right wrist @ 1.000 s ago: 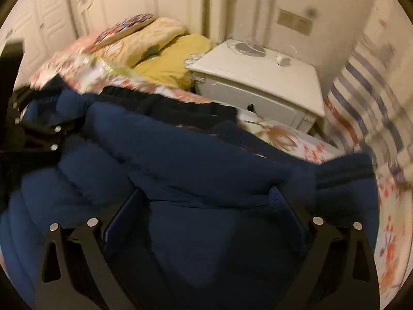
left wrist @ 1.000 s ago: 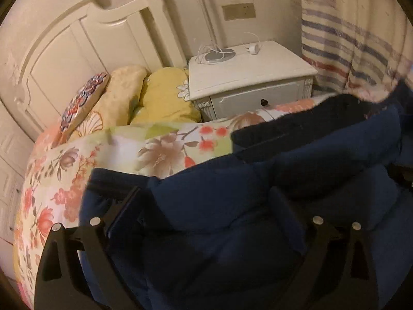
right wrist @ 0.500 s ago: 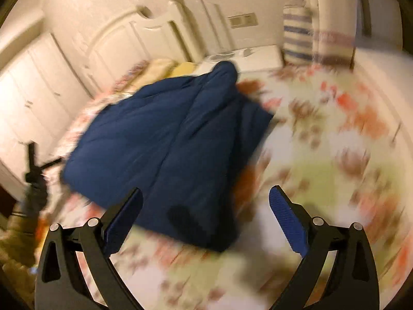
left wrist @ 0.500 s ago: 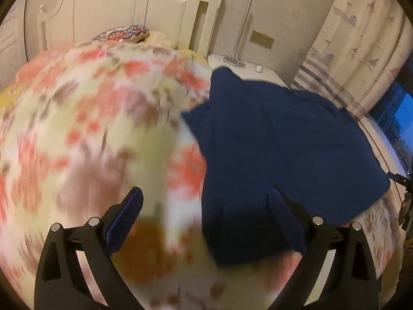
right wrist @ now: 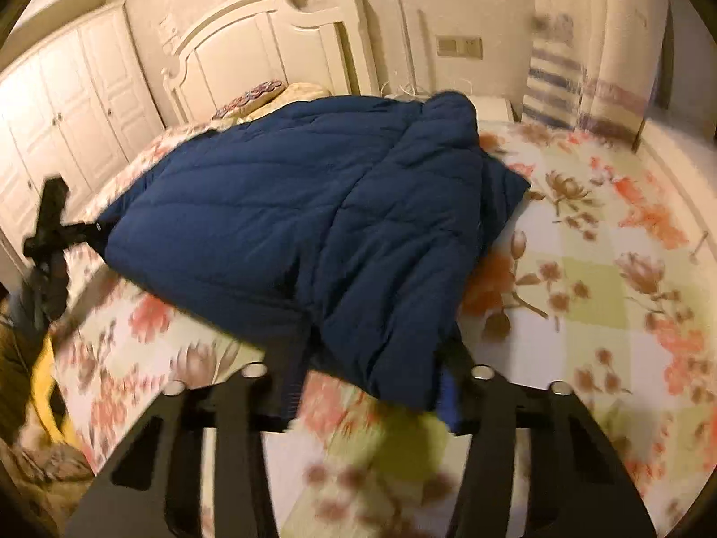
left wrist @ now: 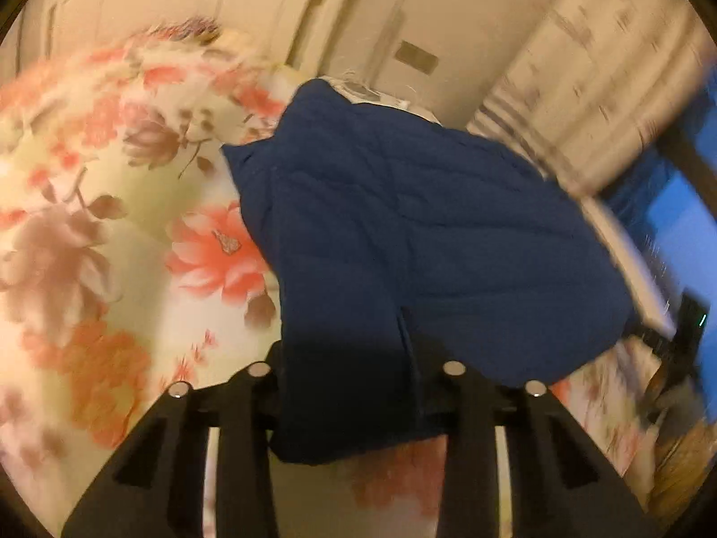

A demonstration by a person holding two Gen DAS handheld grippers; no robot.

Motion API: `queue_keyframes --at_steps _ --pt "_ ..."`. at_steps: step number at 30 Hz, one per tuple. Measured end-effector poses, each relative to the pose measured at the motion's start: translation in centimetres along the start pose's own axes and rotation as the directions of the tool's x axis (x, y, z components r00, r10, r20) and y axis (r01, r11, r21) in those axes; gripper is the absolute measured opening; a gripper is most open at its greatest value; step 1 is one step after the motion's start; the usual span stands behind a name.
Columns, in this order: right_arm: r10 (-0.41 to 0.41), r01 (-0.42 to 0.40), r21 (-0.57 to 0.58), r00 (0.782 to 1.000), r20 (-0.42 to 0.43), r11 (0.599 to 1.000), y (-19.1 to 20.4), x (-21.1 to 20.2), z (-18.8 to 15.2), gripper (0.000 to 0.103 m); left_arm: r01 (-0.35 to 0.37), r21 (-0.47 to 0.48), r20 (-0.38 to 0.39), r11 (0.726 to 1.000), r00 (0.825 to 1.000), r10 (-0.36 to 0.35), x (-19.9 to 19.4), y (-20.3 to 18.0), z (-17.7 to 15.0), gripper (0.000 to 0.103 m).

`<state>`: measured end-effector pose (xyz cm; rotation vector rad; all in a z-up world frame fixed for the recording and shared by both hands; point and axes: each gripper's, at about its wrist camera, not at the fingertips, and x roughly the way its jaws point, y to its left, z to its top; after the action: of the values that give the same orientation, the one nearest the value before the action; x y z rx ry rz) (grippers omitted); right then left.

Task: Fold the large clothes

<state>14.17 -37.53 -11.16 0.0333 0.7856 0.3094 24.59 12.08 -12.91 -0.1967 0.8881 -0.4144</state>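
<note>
Right-wrist view: my right gripper has just been closing, and its jaws now pinch the near hem of the navy-blue quilted puffer coat, one corner bunched between them. Left-wrist view: my left gripper has likewise just been closing and clamps the coat's other near corner. The coat lies spread on the floral-print bedspread, its far end reaching toward the cream headboard.

Handling, as I judge it: padded, soft and bulky, light for its bulk, with a smooth shell that could slide out of a shallow bite; hem corners and stitched seams offer the firmest hold.

Room for moving: open bedspread lies on both sides of the coat and in front of it. The white bedside cabinet and striped curtain bound the far side; the white wardrobe doors stand well apart.
</note>
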Motion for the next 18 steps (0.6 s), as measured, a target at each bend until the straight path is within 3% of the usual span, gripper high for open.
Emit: queue_keyframes --at_steps 2,7,13,16,18 --pt "-0.007 0.007 -0.017 1.0 -0.001 1.0 0.6 -1.3 -0.8 0.043 0.006 0.034 -0.018 0.999 1.0 -0.006 -1.5 -0.8 -1.5 0.032" --pt "0.033 -0.033 -0.047 0.999 -0.014 0.998 3.4 -7.0 -6.9 0.042 0.019 0.096 -0.045 0.995 0.999 -0.015 -5.7 -1.6 -7.1 0.034" --pt "0.039 -0.039 -0.032 0.999 0.001 0.999 6.2 -11.0 -12.7 0.045 0.043 0.052 -0.005 0.998 0.999 -0.043 -8.8 -1.0 -12.4 0.041" --pt "0.025 -0.026 -0.026 0.999 -0.025 0.999 6.5 -11.3 -13.6 0.047 0.006 0.093 0.005 0.996 1.0 -0.006 -10.1 -1.8 -14.1 0.044" --pt "0.015 -0.016 -0.03 1.0 -0.028 0.999 6.7 -12.2 -14.2 0.048 -0.034 0.133 0.0 0.991 0.999 0.034 -10.7 -2.2 -14.5 0.054"
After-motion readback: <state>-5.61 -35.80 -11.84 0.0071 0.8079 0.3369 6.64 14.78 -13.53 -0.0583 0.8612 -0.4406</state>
